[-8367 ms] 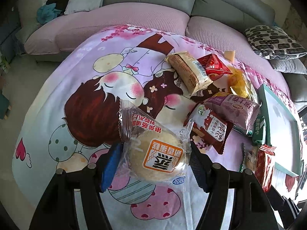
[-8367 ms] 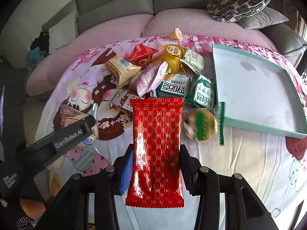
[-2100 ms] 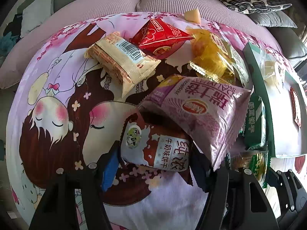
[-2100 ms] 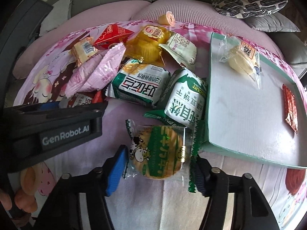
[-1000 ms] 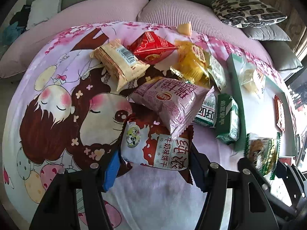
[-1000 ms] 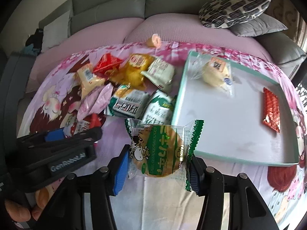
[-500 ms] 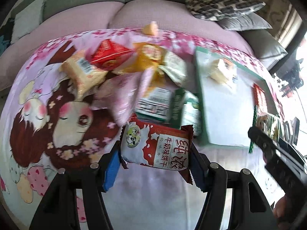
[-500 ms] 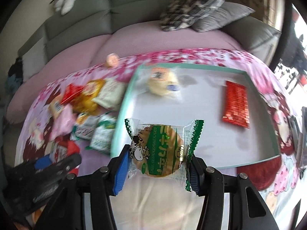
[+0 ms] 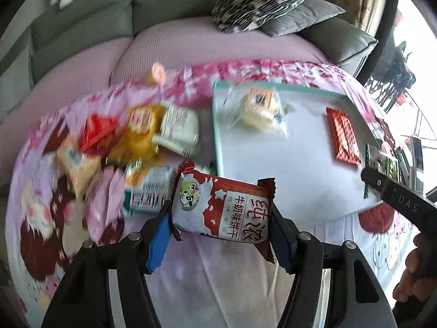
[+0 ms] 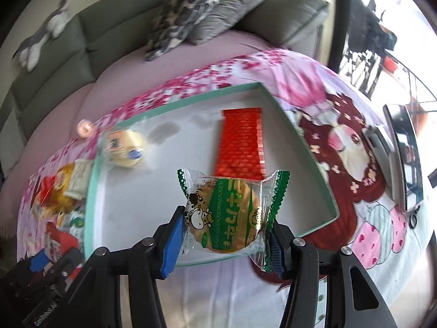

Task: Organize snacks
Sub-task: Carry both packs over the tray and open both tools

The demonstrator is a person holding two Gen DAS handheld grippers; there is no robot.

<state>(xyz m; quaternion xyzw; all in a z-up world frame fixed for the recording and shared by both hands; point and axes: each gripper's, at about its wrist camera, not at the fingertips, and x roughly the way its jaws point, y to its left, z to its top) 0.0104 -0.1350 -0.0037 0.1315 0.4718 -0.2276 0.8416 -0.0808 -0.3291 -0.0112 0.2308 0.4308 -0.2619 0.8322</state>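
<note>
Grey sofa cushions fill the top of the left wrist view, behind a pink cartoon-printed cloth that covers the work surface.

Left wrist view. The left gripper is clamped on one red-and-white milk biscuit packet at lower centre, one blue-padded finger on each short end. The packet is carried flat and clear of the cloth, a hold that judging by the task suits lowering it into the tray. One shallow white tray with a mint-green rim lies at centre right. It contains two items: one clear-wrapped pale round bun near its upper left corner and one red patterned foil bar near its right edge, well apart, which leaves the middle free. Unsorted snacks lie in a heap at centre left; blur prevents an exact count, though at least six show. The right gripper's body enters at the right edge.

Right wrist view. The right gripper pinches one clear-and-green-wrapped round biscuit by the sides of its wrapper, at lower centre, in front of the tray's near rim. The same bun sits upper left in the tray and the same red bar at upper centre. Remaining loose snacks appear at left, outside the rim. One dark device lies on the cloth at right.

Count: two snacks in the tray, two in transit.
</note>
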